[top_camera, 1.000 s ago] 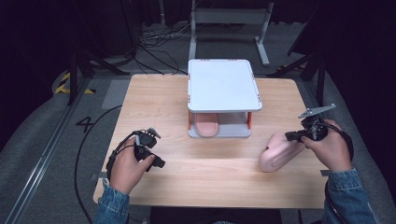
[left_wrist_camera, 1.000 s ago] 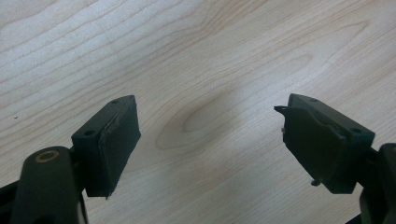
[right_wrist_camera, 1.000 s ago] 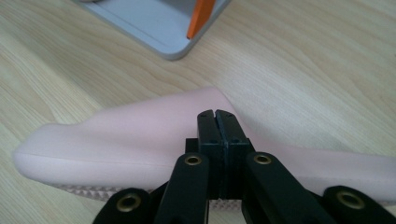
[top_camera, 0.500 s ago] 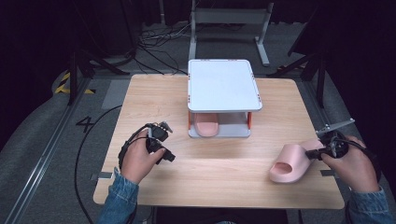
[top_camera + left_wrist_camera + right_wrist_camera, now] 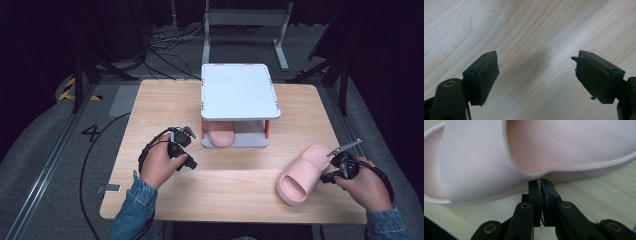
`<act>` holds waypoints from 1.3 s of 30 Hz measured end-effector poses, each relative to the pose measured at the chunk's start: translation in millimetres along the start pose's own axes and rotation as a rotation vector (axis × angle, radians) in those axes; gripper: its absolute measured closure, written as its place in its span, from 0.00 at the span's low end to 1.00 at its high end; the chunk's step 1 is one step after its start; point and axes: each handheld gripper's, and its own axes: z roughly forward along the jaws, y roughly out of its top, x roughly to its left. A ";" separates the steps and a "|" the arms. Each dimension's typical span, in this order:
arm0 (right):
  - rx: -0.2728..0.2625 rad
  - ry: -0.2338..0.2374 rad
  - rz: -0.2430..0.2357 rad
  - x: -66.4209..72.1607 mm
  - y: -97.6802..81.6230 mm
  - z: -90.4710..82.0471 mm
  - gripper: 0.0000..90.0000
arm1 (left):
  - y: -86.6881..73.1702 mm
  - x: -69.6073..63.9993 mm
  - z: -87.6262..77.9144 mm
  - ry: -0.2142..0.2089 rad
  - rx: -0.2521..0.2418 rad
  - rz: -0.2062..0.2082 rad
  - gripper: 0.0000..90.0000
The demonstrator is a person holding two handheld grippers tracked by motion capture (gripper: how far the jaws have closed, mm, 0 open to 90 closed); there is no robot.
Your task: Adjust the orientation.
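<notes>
A pink slipper (image 5: pixel 300 177) lies sole-down on the wooden table (image 5: pixel 240 200) at the front right. My right gripper (image 5: pixel 327 172) is at its right side edge. In the right gripper view the slipper (image 5: pixel 574 145) looms close, and the right gripper (image 5: pixel 540 181) has its jaws pressed together on the rim, which dips where they pinch it. A second pink slipper (image 5: pixel 220 136) sits on the lower level of a small white shelf (image 5: pixel 239 90) at the table's middle. My left gripper (image 5: pixel 190 147) hovers left of the shelf; the left gripper (image 5: pixel 536 77) stands open over bare wood.
The shelf has orange corner posts and a flat white top. Cables (image 5: pixel 95 165) trail off the table's left edge to the floor. A metal stand (image 5: pixel 245 30) is behind the table. Bare wood lies between the two hands.
My right gripper carried the slipper from a raised, tilted hold down and toward the front right, so it now lies flat on the table. My left hand shifted a little toward the shelf.
</notes>
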 end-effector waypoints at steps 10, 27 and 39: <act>-0.069 -0.009 -0.079 14.4 24.4 16.6 0.75 | -14.2 4.8 -5.5 0.012 -0.009 -0.033 0.22; -0.063 -0.079 -0.441 27.5 31.7 8.0 0.33 | -26.1 7.8 -5.6 0.014 0.001 -0.070 0.22; -0.108 -0.015 -0.509 50.8 43.5 17.3 0.29 | -28.7 8.6 -3.7 0.006 0.013 -0.091 0.22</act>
